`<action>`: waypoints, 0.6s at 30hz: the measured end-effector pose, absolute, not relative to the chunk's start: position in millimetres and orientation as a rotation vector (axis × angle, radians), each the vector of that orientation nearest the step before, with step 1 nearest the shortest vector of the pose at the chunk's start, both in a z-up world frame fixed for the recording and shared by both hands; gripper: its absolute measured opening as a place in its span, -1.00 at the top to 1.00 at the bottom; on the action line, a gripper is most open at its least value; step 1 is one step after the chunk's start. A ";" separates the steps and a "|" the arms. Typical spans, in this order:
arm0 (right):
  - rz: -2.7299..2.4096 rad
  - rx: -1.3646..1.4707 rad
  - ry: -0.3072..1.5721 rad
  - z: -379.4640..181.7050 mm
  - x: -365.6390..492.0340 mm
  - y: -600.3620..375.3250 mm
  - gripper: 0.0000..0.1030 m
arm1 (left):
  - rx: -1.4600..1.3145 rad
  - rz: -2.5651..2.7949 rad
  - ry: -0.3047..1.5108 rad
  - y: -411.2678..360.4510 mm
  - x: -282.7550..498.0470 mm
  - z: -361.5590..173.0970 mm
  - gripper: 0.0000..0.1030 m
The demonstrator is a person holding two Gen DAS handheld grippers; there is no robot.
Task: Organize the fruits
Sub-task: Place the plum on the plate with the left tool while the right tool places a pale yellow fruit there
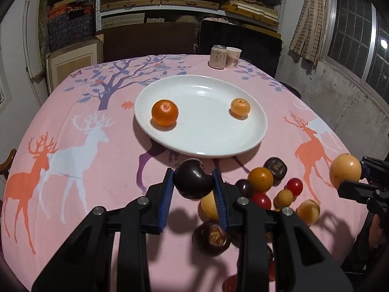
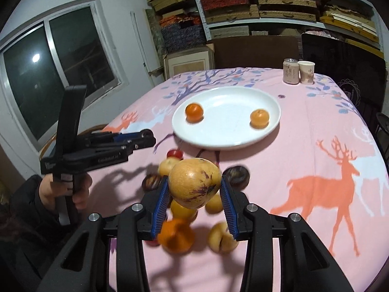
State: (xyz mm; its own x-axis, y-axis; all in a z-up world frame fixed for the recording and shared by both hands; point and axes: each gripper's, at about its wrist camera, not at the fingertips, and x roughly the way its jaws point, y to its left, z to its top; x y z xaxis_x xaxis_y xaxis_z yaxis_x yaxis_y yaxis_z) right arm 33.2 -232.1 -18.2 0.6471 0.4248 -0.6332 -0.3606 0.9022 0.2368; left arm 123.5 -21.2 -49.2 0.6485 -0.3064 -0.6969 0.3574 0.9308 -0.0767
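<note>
My left gripper [image 1: 192, 173] is shut on a dark purple fruit [image 1: 192, 183] and holds it above the pink cloth, just short of the white plate [image 1: 201, 152]. Two oranges [image 1: 164, 114] [image 1: 240, 107] lie on that plate. My right gripper [image 2: 195, 178] is shut on a yellow fruit with purple streaks [image 2: 192, 189], raised over a pile of loose fruits [image 2: 175, 236]. In the left wrist view the right gripper [image 1: 352, 176] shows at the right edge with the yellow fruit [image 1: 344, 168]. The pile [image 1: 261, 178] holds yellow, red and dark fruits.
A drink can [image 1: 218, 57] and a paper cup [image 1: 233, 57] stand at the table's far edge behind the plate. The deer-print cloth [image 1: 73, 146] covers the round table. A person's hand [image 2: 80, 192] grips the left tool. Shelves and dark chairs stand beyond.
</note>
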 end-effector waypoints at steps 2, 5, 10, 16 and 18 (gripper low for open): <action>0.429 0.092 0.730 -13.0 48.2 -234.6 0.19 | 0.072 -0.382 0.782 -29.8 138.1 -45.5 0.40; 0.399 0.093 0.726 -9.7 76.6 -238.8 0.19 | 0.075 -0.390 0.791 -41.8 161.2 -43.0 0.40; 0.367 0.111 0.759 -16.8 114.3 -241.5 0.19 | 0.096 -0.380 0.825 -57.0 198.6 -54.5 0.39; 0.340 0.086 0.804 -33.4 150.5 -231.9 0.19 | 0.102 -0.354 0.890 -64.3 231.0 -79.6 0.34; 0.334 0.067 0.818 -38.9 160.9 -225.8 0.19 | 0.073 -0.352 0.894 -59.2 232.5 -80.7 0.06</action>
State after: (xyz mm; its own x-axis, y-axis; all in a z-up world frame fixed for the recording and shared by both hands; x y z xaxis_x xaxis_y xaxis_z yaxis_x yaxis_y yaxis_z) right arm 160.9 -225.8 -38.9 0.6342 0.3181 -0.7047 -0.2667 0.9455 0.1868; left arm 232.5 -59.2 -80.7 0.5728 -0.2699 -0.7740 0.3307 0.9401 -0.0831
